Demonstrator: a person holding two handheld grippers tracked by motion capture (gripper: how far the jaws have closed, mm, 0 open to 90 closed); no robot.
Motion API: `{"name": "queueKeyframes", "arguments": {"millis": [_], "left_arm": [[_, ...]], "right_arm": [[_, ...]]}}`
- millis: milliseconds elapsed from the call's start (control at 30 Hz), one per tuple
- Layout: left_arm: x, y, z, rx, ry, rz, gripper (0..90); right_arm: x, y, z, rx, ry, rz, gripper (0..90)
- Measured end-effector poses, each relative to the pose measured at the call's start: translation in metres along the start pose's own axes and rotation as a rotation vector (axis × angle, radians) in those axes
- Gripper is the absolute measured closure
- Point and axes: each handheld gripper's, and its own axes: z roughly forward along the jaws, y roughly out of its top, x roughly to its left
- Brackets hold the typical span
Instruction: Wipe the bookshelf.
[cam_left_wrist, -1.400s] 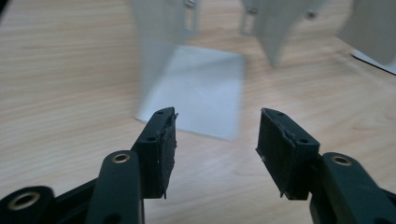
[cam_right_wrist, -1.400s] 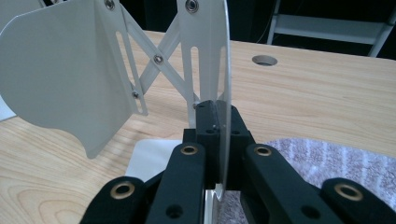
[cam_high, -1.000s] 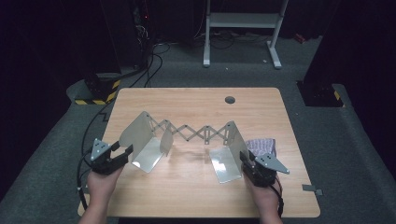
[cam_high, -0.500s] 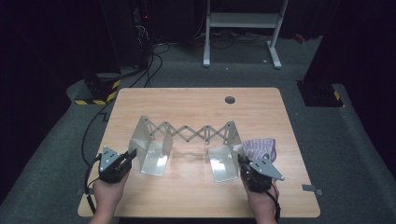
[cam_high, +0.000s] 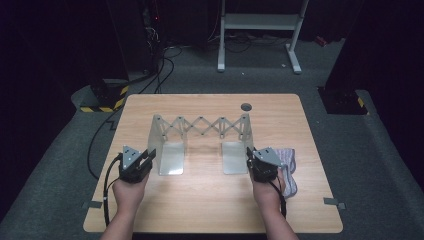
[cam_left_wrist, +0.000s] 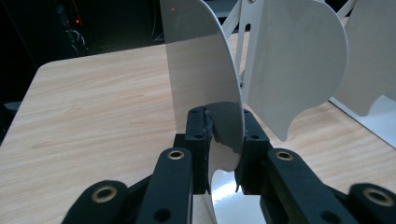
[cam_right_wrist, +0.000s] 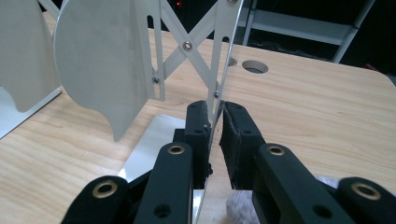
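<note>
Left hand-held gripper (cam_left_wrist: 219, 140) pinches the near end plate (cam_left_wrist: 205, 79) of the expanding rack (cam_high: 201, 131), and the right hand-held gripper (cam_right_wrist: 215, 135) clamps the opposite end plate (cam_right_wrist: 223, 60), likely so both ends can slide together along the bench (cam_high: 210, 200); a cloth (cam_high: 289, 165) lies just beside the right one.

Thing: expandable metal bookend rack (cam_high: 200, 127), pale grey, with a scissor lattice joining two upright end plates.
Pose: standing upright, lattice partly stretched, running left to right across the bench (cam_high: 210, 205).
Feet: two flat shiny base plates lie on the bench, pointing toward the person.
Place: mid-bench, just ahead of both hands.
End plates: rounded top corners, thin sheet.
</note>
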Motion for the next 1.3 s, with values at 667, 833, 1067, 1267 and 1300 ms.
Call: {"name": "queueKeyframes", "arguments": {"millis": [667, 833, 1067, 1267, 1300], "left_arm": [[0.004, -0.012, -0.016, -0.024, -0.045, -0.017, 55.9], [0.001, -0.022, -0.033, -0.035, -0.084, -0.02, 50.0], [0.002, -0.074, -0.039, 0.071, -0.178, -0.017, 40.0], [0.004, -0.089, -0.038, 0.171, -0.202, -0.02, 33.9], [0.005, -0.087, -0.039, 0.159, -0.211, -0.04, 33.7]], "right_arm": [[0.0, -0.002, -0.015, -0.028, 0.067, 0.007, 57.7], [0.002, -0.009, -0.031, -0.038, 0.108, 0.01, 51.1], [0.019, -0.035, -0.045, -0.012, 0.156, -0.014, 41.5], [0.034, -0.066, -0.037, 0.093, 0.218, -0.042, 26.6], [0.036, -0.066, -0.035, 0.1, 0.214, -0.04, 25.4]]}}
